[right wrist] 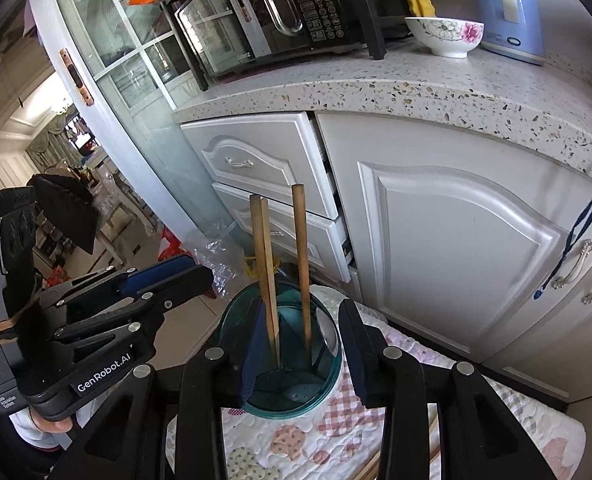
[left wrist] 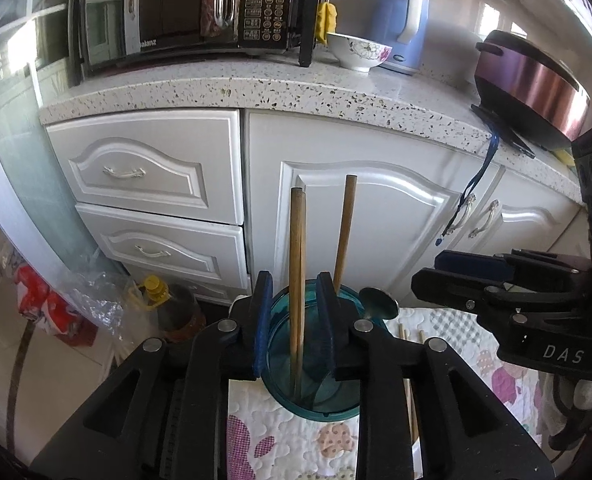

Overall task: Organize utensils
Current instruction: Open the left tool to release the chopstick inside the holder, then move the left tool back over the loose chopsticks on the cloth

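Observation:
A teal see-through cup (left wrist: 316,404) (right wrist: 296,400) stands on a quilted patterned cloth (left wrist: 296,432). Three wooden chopsticks (left wrist: 296,264) (right wrist: 300,256) stand upright in it, two close together and one apart. A metal spoon (left wrist: 380,304) (right wrist: 331,334) also sits in the cup. My left gripper (left wrist: 294,320) is open over the cup, with the chopstick pair standing free between its blue pads. My right gripper (right wrist: 302,344) is open too and straddles the chopsticks without pressing them. Each gripper shows in the other's view, the right gripper (left wrist: 428,272) and the left gripper (right wrist: 197,270).
More loose chopsticks (left wrist: 410,400) lie on the cloth right of the cup. White cabinets (left wrist: 376,208) and drawers stand close behind. The speckled counter (left wrist: 255,84) carries a microwave (left wrist: 191,4), a flowered bowl (left wrist: 358,50), a blue kettle (left wrist: 402,24) and a cooker (left wrist: 532,88).

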Available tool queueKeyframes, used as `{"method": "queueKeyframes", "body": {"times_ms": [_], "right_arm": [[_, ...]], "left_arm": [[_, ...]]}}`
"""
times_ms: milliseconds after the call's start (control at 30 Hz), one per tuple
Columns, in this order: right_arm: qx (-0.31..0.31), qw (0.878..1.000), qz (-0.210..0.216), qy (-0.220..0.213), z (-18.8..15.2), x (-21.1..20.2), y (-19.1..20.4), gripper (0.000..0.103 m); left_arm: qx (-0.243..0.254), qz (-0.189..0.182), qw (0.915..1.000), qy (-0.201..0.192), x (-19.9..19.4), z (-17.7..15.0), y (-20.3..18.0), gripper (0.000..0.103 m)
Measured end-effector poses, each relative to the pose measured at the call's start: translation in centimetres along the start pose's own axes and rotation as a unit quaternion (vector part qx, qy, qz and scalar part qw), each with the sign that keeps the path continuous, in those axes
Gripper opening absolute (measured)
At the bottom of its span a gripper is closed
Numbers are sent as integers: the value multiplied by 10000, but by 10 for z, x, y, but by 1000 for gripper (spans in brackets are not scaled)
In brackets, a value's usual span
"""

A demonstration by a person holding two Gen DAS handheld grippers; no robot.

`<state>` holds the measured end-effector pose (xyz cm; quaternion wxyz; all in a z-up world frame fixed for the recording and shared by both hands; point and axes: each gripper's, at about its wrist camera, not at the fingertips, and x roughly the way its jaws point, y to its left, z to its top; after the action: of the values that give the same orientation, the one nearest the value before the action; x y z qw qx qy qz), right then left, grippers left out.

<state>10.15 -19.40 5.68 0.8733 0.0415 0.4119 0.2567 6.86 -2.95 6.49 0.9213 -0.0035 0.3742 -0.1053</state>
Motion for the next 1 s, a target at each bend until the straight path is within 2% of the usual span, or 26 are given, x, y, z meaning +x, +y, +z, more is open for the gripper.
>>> {"method": "queueKeyframes", "body": {"times_ms": [433, 700, 1000], "right_arm": [[14, 9983, -487, -321, -39, -31, 7, 40], [166, 9965, -720, -384, -74, -56, -2, 41], [429, 9934, -1043, -207, -115, -74, -32, 41]], "left_arm": [[285, 260, 9990, -241, -25, -29, -32, 24], [417, 149, 9989, -160, -30, -54, -60, 24], [741, 22, 9972, 14, -25, -80, -96, 24]]}}
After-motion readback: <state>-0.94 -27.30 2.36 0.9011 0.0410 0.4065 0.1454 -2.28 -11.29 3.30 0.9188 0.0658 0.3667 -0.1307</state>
